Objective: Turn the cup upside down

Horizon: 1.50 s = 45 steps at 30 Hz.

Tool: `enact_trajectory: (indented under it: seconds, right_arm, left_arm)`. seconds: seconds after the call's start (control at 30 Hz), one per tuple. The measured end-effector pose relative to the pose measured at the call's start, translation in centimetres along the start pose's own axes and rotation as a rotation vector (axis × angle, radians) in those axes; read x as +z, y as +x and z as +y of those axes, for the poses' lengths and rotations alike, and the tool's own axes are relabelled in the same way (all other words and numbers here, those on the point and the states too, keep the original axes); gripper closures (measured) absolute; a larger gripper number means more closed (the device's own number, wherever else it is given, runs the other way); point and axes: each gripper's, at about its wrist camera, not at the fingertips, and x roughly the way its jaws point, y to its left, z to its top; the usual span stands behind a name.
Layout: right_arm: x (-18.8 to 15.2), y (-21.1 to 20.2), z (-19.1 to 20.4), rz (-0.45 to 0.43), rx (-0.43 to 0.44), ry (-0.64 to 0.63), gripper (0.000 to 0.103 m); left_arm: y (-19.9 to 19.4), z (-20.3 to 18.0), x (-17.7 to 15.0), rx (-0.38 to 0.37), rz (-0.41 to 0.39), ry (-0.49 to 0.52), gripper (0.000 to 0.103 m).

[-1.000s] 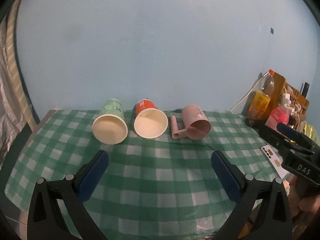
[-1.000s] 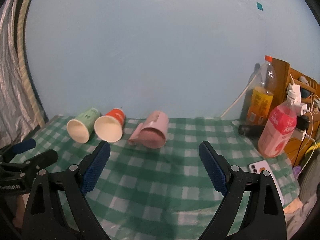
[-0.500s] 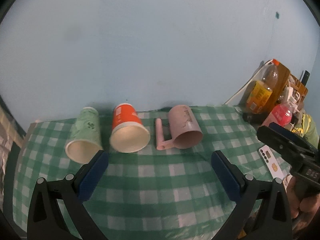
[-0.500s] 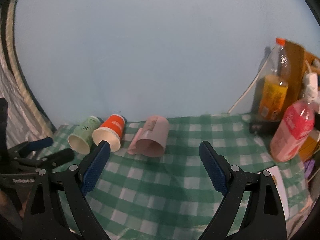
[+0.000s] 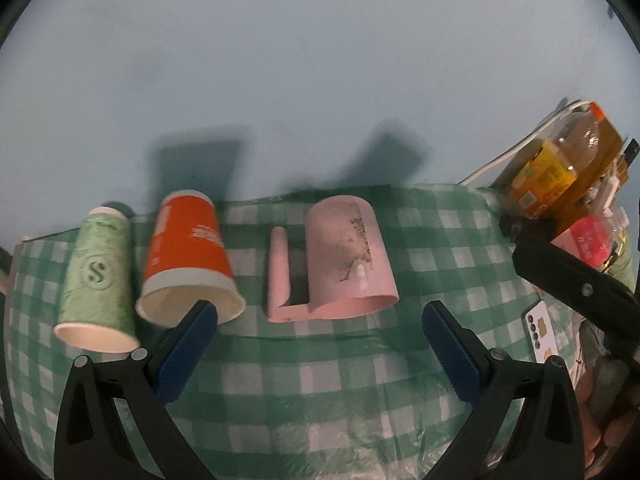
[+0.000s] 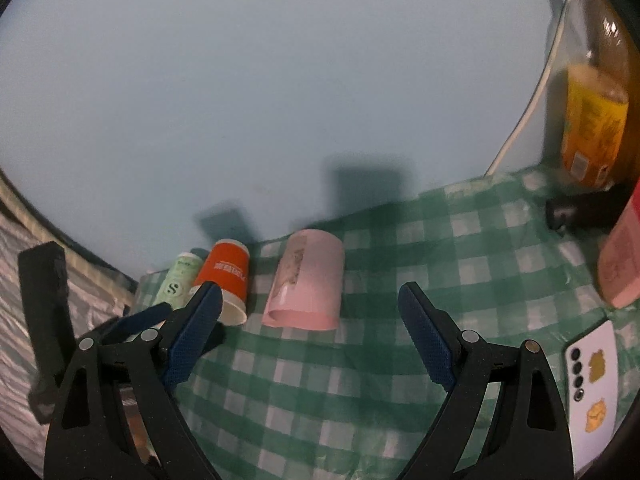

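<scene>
Cups lie on their sides in a row on a green checked tablecloth point(image 5: 320, 380), against a pale blue wall: a green paper cup point(image 5: 98, 280) at far left, an orange paper cup point(image 5: 188, 256) just beside it, and a pink handled mug point(image 5: 344, 256) to the right. The left gripper point(image 5: 320, 344) hovers near them, jaws spread wide, holding nothing. The right gripper point(image 6: 310, 328) is likewise wide open and empty. A juice bottle point(image 5: 556, 168) and a phone point(image 6: 592, 376) sit at right.

My table's green-checked cloth point(image 5: 320, 380) carries the pink mug point(image 5: 344, 256) on its side; left of it lie the orange cup point(image 5: 188, 252) and green cup point(image 5: 96, 276), right of it a phone point(image 5: 542, 332).
</scene>
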Motion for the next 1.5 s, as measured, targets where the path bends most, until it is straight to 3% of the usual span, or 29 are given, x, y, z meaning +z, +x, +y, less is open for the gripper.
enact_trajectory:
  seconds: [0.2,0.43,0.67,0.73,0.9,0.97,1.03,1.3,1.5]
  right_arm:
    - [1.1,2.3,-2.0,0.068,0.023,0.082,0.013]
    - [1.8,3.1,-4.2,0.058,-0.026,0.149,0.013]
    - [2.3,3.6,-5.5,0.054,-0.053,0.175,0.013]
    - [2.3,3.6,-5.8,0.052,-0.063,0.189,0.013]
    - [2.0,4.0,-6.5,0.065,-0.064,0.202,0.013]
    - [1.8,4.1,-6.5,0.071,-0.064,0.197,0.013]
    - [1.6,4.2,-6.6,0.077,-0.065,0.196,0.013]
    - [1.0,3.8,-6.9,0.086,-0.067,0.194,0.013]
    - [0.4,3.0,-6.3,0.066,-0.060,0.182,0.013]
  left_arm:
    - [3.6,-0.7,2.3,-0.012,0.080,-0.034,0.000]
    - [6.8,-1.4,3.8,-0.038,0.139,-0.072,0.000]
    - [9.1,-1.7,4.5,-0.014,0.183,-0.076,0.001]
    - [9.7,-1.7,4.5,-0.011,0.198,-0.086,0.010]
    - [11.5,-1.6,4.6,0.010,0.255,-0.075,0.014]
    - [12.1,-1.3,4.6,0.007,0.270,-0.080,0.024]
    - [12.6,-1.1,4.5,-0.005,0.294,-0.087,0.027]
    - [12.0,-1.6,4.6,-0.010,0.291,-0.050,0.029]
    - [8.8,-2.7,3.5,-0.027,0.248,0.009,0.029]
